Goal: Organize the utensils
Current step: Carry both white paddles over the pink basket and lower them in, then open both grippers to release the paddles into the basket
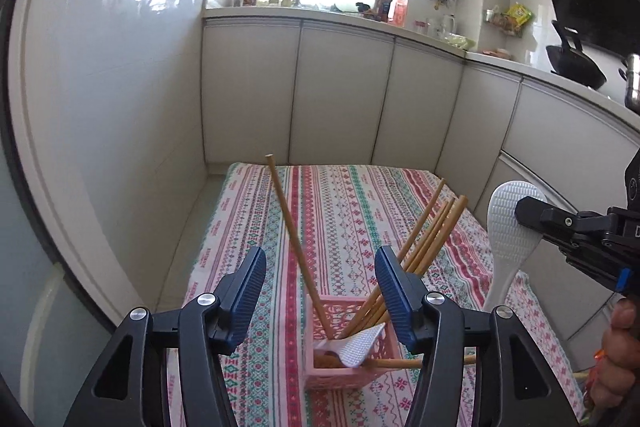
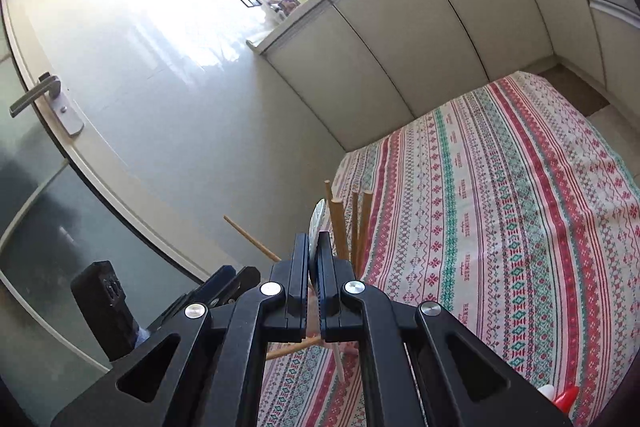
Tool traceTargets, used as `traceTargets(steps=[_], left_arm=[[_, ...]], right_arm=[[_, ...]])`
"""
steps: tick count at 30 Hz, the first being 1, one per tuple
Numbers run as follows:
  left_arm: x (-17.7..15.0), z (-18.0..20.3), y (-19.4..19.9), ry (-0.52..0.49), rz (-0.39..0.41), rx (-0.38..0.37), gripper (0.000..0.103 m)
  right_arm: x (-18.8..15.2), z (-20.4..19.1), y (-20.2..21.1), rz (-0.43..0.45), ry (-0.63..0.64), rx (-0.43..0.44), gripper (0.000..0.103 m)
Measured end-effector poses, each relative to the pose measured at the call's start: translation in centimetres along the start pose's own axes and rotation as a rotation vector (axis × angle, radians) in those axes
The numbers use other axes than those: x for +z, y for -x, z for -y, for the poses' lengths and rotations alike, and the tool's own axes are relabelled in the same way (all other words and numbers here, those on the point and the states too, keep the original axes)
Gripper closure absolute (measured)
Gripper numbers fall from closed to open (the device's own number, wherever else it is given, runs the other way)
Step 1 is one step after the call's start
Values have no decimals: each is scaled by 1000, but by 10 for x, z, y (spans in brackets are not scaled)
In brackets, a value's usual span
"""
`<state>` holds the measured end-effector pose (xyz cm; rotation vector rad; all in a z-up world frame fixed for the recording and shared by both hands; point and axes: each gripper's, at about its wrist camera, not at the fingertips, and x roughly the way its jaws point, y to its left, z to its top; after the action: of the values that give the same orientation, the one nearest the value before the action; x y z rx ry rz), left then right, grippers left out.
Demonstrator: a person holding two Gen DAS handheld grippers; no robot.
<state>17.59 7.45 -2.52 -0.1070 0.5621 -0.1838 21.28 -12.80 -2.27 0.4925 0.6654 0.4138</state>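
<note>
Now the right hand-held gripper [image 2: 315, 259] is clamped on the white rice paddle [image 1: 510, 227], beside the pink basket [image 1: 344, 367] on the worktop [image 1: 340, 195]. It looks light, stiff and smooth; holding the handle seems safer. The left hand-held gripper [image 1: 320, 291] stands open, empty.

1. A table covered by a striped, patterned tablecloth [image 1: 344, 195] in red, green and white carries everything; it stretches ahead of both claws toward the cabinet fronts.
2. A pink lattice basket [image 1: 340, 379] stands on the cloth, low between the left claw's two fingers and just ahead of them.
3. One wooden chopstick [image 1: 404, 363] lies on the cloth beside the basket, under the left claw's right finger.
4. The cloth ahead of the right claw is bare.
</note>
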Motion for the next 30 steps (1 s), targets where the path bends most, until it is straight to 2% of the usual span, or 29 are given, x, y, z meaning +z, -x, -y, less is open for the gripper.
traceTargets(steps=[5,11,18,30], left_arm=[[-1,-24,14,75,-67,58,42],[-11,-41,3,126,-180,106,42],[-17,-41,-7,104,-221,113,42],[-17,-46,-9,107,-238,114,42]], right_arm=[[12,-29,-21,17,163,19,99],[12,-53,-68,-23,319,50,100],[4,-49,-105,-9,319,66,99],[-23,-33,-129,-118,342,64,99]])
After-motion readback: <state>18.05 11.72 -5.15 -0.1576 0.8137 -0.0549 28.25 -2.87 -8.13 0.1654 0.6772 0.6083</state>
